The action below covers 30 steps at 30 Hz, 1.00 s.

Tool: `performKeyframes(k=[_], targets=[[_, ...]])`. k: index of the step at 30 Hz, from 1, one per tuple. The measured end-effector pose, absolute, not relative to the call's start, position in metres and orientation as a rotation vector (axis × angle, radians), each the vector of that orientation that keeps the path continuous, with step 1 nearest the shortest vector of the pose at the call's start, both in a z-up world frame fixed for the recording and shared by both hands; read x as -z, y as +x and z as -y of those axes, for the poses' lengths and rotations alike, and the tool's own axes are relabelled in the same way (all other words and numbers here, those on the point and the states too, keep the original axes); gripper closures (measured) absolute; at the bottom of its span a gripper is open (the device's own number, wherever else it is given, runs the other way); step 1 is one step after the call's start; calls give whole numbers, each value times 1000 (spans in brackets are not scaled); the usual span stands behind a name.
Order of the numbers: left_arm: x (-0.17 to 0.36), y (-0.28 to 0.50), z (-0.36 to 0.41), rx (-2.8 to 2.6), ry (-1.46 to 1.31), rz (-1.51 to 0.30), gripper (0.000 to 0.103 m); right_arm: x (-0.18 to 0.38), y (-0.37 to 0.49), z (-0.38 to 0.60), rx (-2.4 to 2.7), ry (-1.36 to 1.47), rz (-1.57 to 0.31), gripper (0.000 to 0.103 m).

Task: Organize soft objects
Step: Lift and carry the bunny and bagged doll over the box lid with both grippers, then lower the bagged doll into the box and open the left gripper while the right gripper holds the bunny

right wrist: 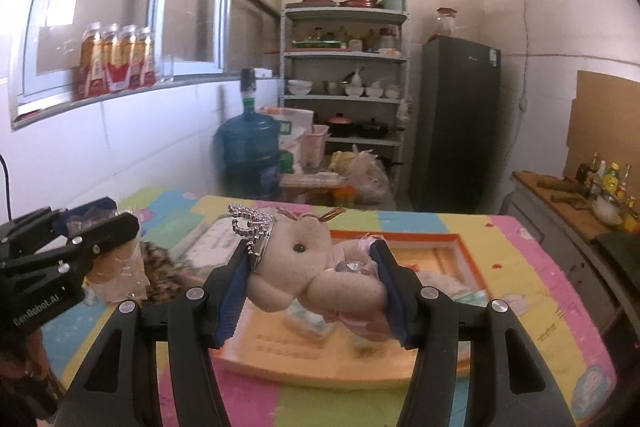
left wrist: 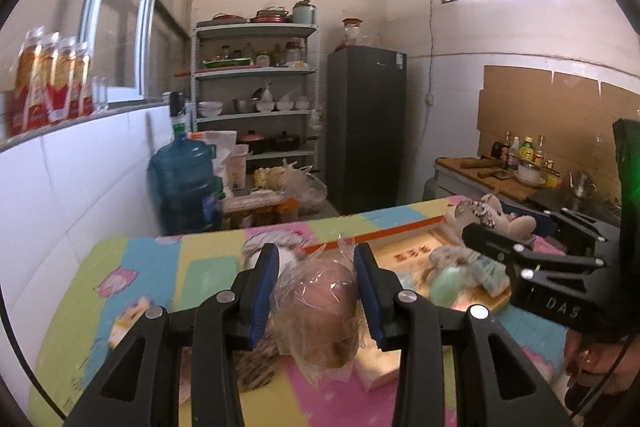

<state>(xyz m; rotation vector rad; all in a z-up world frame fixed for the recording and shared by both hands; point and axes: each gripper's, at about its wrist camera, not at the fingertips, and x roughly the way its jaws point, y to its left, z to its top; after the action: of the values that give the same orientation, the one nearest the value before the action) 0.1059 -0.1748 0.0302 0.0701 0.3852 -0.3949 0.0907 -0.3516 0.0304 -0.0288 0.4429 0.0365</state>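
My left gripper (left wrist: 316, 255) is shut on a brownish soft lump wrapped in crinkly clear plastic (left wrist: 320, 311), held above the table. In the right wrist view the same gripper (right wrist: 120, 223) and its wrapped lump (right wrist: 120, 269) appear at the left. My right gripper (right wrist: 311, 249) is shut on a beige plush toy (right wrist: 304, 271) with a sparkly crown (right wrist: 250, 223), above a wooden tray with an orange rim (right wrist: 460, 247). In the left wrist view that gripper (left wrist: 486, 233) and the plush toy (left wrist: 506, 217) hover over the tray (left wrist: 404, 237), which holds a pale green soft item (left wrist: 446, 285).
A colourful patchwork cloth (right wrist: 532, 267) covers the table. A brown furry thing (right wrist: 162, 267) lies beside the tray. Beyond the table stand a blue water jug (left wrist: 182, 183), a shelf rack (left wrist: 256, 91) and a dark fridge (left wrist: 366, 127). A counter with bottles (left wrist: 516, 151) runs along the right.
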Motion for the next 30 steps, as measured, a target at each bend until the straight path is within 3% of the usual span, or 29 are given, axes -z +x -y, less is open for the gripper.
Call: performKeyframes(k=[30], targets=[[-18, 205, 291, 408, 78, -493, 63, -26, 149, 481, -21, 10, -447, 43]])
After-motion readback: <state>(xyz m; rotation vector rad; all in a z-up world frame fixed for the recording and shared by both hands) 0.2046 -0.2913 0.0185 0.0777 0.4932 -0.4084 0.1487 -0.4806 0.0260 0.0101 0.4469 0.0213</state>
